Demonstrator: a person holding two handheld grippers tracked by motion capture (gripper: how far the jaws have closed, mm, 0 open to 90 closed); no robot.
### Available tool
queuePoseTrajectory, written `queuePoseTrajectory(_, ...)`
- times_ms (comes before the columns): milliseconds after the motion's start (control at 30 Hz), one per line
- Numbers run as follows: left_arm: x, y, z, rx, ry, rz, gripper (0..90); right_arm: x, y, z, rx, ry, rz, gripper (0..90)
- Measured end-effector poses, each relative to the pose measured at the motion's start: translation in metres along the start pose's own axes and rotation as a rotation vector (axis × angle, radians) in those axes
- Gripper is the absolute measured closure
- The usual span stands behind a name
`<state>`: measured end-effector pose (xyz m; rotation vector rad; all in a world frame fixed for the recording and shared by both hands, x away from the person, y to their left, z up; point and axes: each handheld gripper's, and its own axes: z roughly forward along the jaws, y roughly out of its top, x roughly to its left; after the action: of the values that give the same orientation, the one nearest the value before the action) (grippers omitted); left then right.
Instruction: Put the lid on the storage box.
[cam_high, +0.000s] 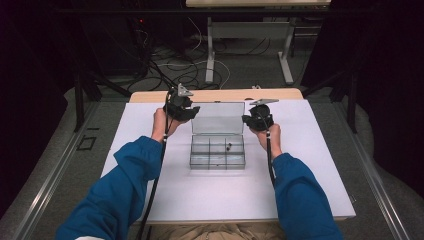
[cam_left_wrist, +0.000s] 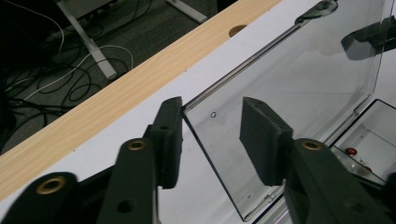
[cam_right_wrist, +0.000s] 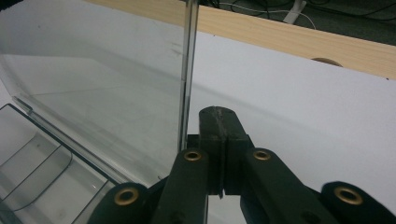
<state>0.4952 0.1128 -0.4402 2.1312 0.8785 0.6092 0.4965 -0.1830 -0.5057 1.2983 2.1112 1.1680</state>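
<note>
left gripper (cam_left_wrist: 210, 135) jaws apart, straddling the left side edge of the clear lid (cam_left_wrist: 299, 79); the near pad sits at that edge, the other pad stands off the lid's face, no clamp yet. right gripper (cam_right_wrist: 219, 144) jaws pressed together with nothing between them, parked just beside the lid's right edge (cam_right_wrist: 187, 74), which rises upright just left of the shut tips. box (cam_high: 218, 152) is mid-table on the white mat (cam_high: 150, 190), lid standing up at its far side, hinge line and long axis running left-right across the table. so the lid lies between the two tools, one at each short end. left is the only one placed to grab it. judging by that, the next move pivots the lid about the rear hinge. small dark part (cam_high: 229, 147) in one compartment.
</note>
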Motion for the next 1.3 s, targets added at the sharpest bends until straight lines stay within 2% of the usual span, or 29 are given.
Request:
queuePoseTrajectory(167,0.002,-0.003,-0.004,-0.024,-0.015,-0.016,70.0,-0.002,0.002,-0.010,0.007,-0.002,-0.005,86.6)
queuePoseTrajectory(233,0.002,-0.004,-0.006,-0.032,-0.027,-0.027,71.3,-0.003,0.005,-0.019,-0.001,0.019,0.005,83.9)
queuePoseTrajectory(367,0.003,-0.006,-0.010,-0.035,-0.047,-0.032,72.2,-0.002,0.009,-0.035,0.014,0.051,-0.028,78.3)
queuePoseTrajectory(400,0.002,-0.006,-0.010,-0.040,-0.048,-0.026,72.3,-0.002,0.010,-0.039,0.018,0.065,-0.031,76.8)
queuePoseTrajectory(467,0.001,-0.008,-0.012,-0.044,-0.051,-0.026,72.4,0.000,0.012,-0.045,0.041,0.057,-0.033,74.3)
queuePoseTrajectory(533,0.000,-0.010,-0.014,-0.050,-0.054,-0.022,72.6,0.001,0.014,-0.049,0.050,0.067,-0.038,71.2)
queuePoseTrajectory(700,-0.002,-0.012,-0.020,-0.054,-0.071,-0.018,72.8,0.008,0.024,-0.058,0.033,0.083,-0.056,66.2)
queuePoseTrajectory(767,-0.002,-0.012,-0.022,-0.049,-0.082,-0.009,73.8,0.012,0.028,-0.059,0.034,0.069,-0.053,63.8)
queuePoseTrajectory(933,-0.004,-0.014,-0.025,-0.057,-0.087,-0.007,74.0,0.020,0.031,-0.059,0.015,0.062,-0.061,65.5)
queuePoseTrajectory(1133,-0.006,-0.018,-0.030,-0.072,-0.112,-0.017,73.8,0.024,0.031,-0.063,-0.013,0.077,-0.045,68.9)
queuePoseTrajectory(1200,-0.007,-0.020,-0.033,-0.068,-0.118,-0.003,74.2,0.027,0.030,-0.065,-0.015,0.087,-0.047,69.3)
queuePoseTrajectory(1300,-0.010,-0.024,-0.036,-0.080,-0.120,0.004,74.8,0.031,0.027,-0.067,-0.019,0.076,-0.058,69.7)
